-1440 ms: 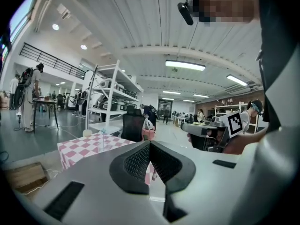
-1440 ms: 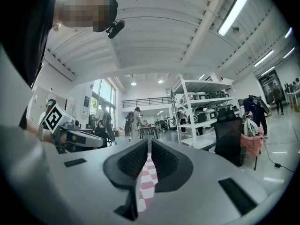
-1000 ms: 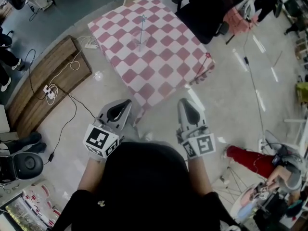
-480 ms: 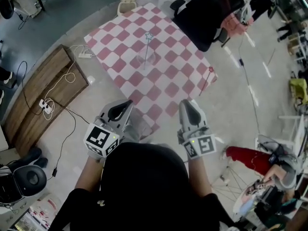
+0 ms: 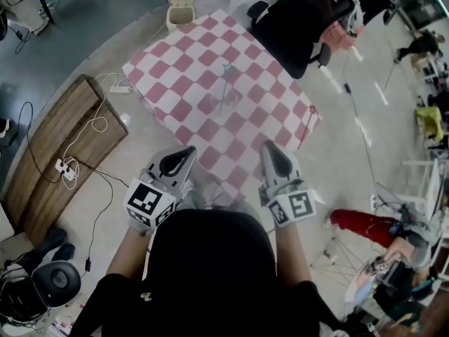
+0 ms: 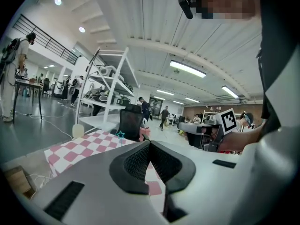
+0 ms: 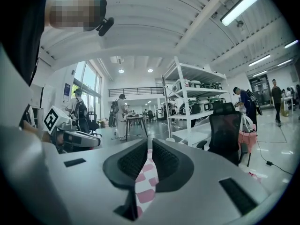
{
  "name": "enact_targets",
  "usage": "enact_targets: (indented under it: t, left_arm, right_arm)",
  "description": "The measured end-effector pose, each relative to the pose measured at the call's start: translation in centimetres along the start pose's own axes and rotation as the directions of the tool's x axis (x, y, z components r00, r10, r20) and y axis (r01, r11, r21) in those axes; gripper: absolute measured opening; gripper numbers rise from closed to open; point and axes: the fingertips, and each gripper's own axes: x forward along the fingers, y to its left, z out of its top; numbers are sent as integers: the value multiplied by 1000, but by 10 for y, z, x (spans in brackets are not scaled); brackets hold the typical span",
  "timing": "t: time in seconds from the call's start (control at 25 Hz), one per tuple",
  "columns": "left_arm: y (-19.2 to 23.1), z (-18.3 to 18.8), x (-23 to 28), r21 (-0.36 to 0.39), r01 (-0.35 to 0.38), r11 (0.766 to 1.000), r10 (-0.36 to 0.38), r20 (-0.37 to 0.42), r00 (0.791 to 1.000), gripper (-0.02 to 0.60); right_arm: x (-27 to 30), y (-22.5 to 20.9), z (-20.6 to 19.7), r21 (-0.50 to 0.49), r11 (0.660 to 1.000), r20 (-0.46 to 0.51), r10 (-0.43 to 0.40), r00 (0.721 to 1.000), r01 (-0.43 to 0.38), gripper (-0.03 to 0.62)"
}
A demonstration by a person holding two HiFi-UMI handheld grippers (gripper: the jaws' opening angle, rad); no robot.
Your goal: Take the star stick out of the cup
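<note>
On the checkered desk [image 5: 175, 83], well beyond both grippers, a clear cup [image 5: 229, 100] stands near the middle of the cloth with the star stick [image 5: 224, 84] in it. The stick stands roughly upright, its long axis running up out of the cup and the pale blue star at the top; the image is soft, so any slight lean cannot be judged.

From the cup, the left gripper [image 5: 184, 154] and the right gripper [image 5: 270, 153] sit back past the desk's near corner, one to either side, both pointing toward it. Neither is clearly nearer. Each gripper's own view shows its jaws drawn together with nothing between them, only a sliver of checkered cloth showing through the slit.

In the left gripper view the star [image 6: 120, 135] shows a little left of the jaw line. The task looks unstarted: a gripper must reach forward, spread its jaws and close across the shaft above the cup's rim, then lift straight up.
</note>
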Motion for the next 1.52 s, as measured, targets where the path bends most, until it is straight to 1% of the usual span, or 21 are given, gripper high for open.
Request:
enact_targets:
  t: [0.16, 0.32, 0.6, 0.8, 0.96, 1.04, 1.28, 1.52]
  left_arm:
    - [10, 0, 2, -19, -14, 1000, 14, 0, 1000, 40]
    - [15, -2, 8, -38, -42, 998, 42, -1, 999, 40]
    - [14, -8, 24, -68, -126, 990, 124, -34, 992, 40]
    - [10, -10, 31, -86, -210, 974, 207, -46, 977, 38]
    - [10, -13, 33, -104, -276, 955, 271, -61, 961, 39]
    - [10, -17, 34, -119, -312, 943, 305, -73, 950, 40]
    - [14, -29, 33, -159, -418, 894, 407, -99, 908, 40]
    - [19, -44, 28, -200, -498, 844, 481, -129, 867, 40]
  right_arm:
    - [16, -3, -2, 10, 1000, -19, 13, 1000, -13, 40]
    - [31, -14, -7, 15, 999, -40, 46, 998, -45, 40]
    - [61, -48, -21, 60, 991, -80, 128, 989, -123, 40]
    - [93, -73, -31, 77, 980, -99, 189, 977, -182, 40]
    - [123, -85, -42, 87, 973, -132, 223, 966, -213, 43]
    - [138, -90, -50, 102, 967, -145, 245, 958, -232, 57]
    - [181, -100, -76, 133, 947, -182, 314, 932, -293, 86]
    - [216, -103, -98, 177, 927, -209, 363, 908, -330, 118]
